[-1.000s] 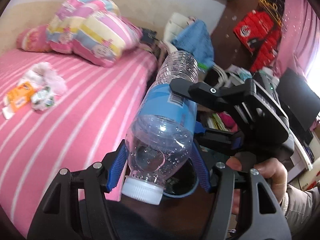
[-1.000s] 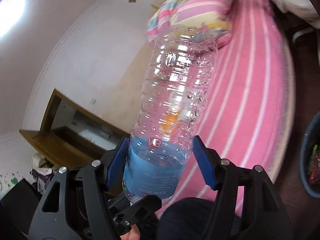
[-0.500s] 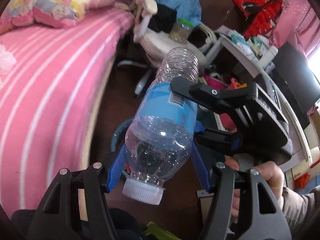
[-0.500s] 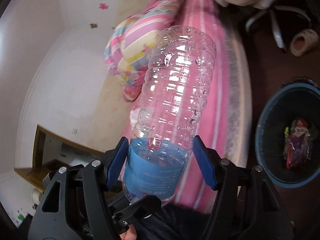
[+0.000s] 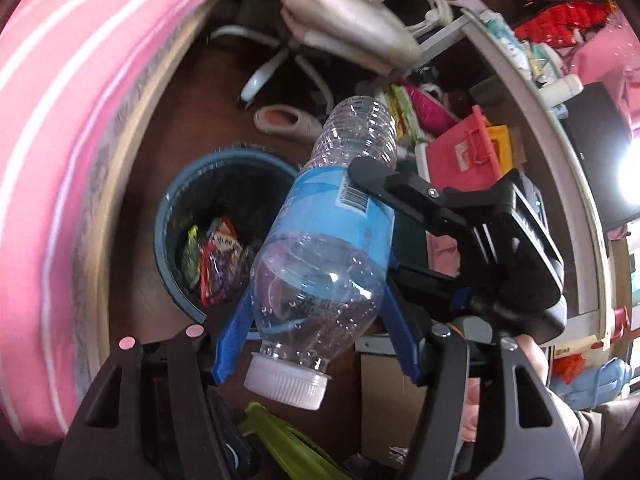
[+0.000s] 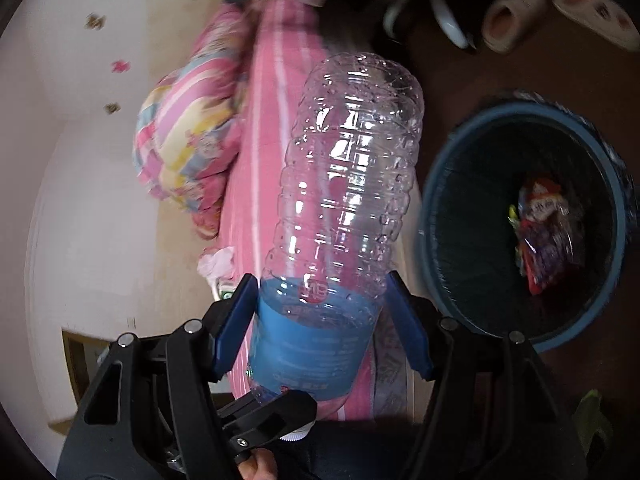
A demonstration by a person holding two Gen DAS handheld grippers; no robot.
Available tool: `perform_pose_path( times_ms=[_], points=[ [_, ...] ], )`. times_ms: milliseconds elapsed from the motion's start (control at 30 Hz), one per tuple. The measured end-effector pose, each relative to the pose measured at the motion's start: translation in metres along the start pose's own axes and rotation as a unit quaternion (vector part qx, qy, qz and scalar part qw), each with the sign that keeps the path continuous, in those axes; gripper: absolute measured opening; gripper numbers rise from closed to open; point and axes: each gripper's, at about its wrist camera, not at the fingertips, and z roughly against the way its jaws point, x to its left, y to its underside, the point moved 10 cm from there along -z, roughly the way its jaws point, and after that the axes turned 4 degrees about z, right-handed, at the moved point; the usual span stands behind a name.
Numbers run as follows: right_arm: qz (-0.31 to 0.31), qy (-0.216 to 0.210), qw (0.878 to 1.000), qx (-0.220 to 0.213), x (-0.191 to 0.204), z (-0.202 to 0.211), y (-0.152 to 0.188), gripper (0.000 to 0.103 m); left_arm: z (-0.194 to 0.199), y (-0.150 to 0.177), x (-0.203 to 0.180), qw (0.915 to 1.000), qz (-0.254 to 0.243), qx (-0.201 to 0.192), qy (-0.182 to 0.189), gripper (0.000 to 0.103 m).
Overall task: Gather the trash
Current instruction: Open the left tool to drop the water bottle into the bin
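Note:
An empty clear plastic bottle (image 5: 324,248) with a blue label and a white cap is held by both grippers. My left gripper (image 5: 316,320) is shut on its neck end, near the cap. My right gripper (image 6: 320,320) is shut on the labelled middle of the bottle (image 6: 348,200), its base pointing away from me. A round blue trash bin (image 5: 192,184) lined with a black bag stands on the floor beside the bed, below and left of the bottle. The bin also shows in the right wrist view (image 6: 440,216), to the right of the bottle. It holds colourful wrappers (image 5: 216,260).
A pink striped bed (image 5: 60,120) runs along the left. A swivel chair (image 5: 344,28) and slippers (image 5: 284,120) are beyond the bin. A cluttered shelf with a red box (image 5: 460,156) is on the right. Something green (image 5: 288,444) lies on the floor below.
Both grippers have swung with the bottle away from the bed and down toward the floor. The trash bin has come into full view beneath the bottle.

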Motion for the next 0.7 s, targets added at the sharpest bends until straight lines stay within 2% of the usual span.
perform_pose_path(
  times_ms=[133, 167, 200, 267, 367, 500, 633, 700],
  points=[
    [-0.028, 0.018, 0.999, -0.002, -0.027, -0.006, -0.006, 0.067, -0.021, -0.002, 0.011, 0.9994, 0.021, 0.026, -0.006, 0.062],
    [-0.04, 0.046, 0.998, -0.011, -0.04, -0.004, -0.011, 0.076, -0.026, -0.003, 0.018, 0.9988, 0.028, 0.032, -0.024, 0.072],
    [-0.049, 0.063, 0.997, -0.02, -0.047, -0.002, -0.012, 0.09, -0.03, -0.006, 0.027, 0.9974, 0.037, 0.032, -0.054, 0.083],
    [-0.076, 0.096, 0.992, -0.044, -0.063, 0.008, -0.017, 0.094, -0.029, -0.012, 0.036, 0.9958, 0.046, 0.022, -0.076, 0.085],
    [-0.086, 0.103, 0.99, -0.045, -0.07, 0.014, -0.017, 0.094, -0.026, -0.016, 0.041, 0.9952, 0.068, 0.014, -0.069, 0.086],
    [-0.066, 0.105, 0.991, -0.041, -0.062, 0.016, -0.013, 0.094, -0.012, -0.021, 0.039, 0.9956, 0.074, -0.013, -0.056, 0.087],
    [-0.028, 0.101, 0.994, -0.034, -0.035, 0.016, -0.007, 0.094, 0.012, -0.028, 0.033, 0.9946, 0.084, -0.051, -0.033, 0.087],
    [0.008, 0.095, 0.995, -0.026, -0.007, 0.014, 0.0, 0.094, 0.032, -0.031, 0.029, 0.9925, 0.088, -0.083, -0.019, 0.087]
  ],
)
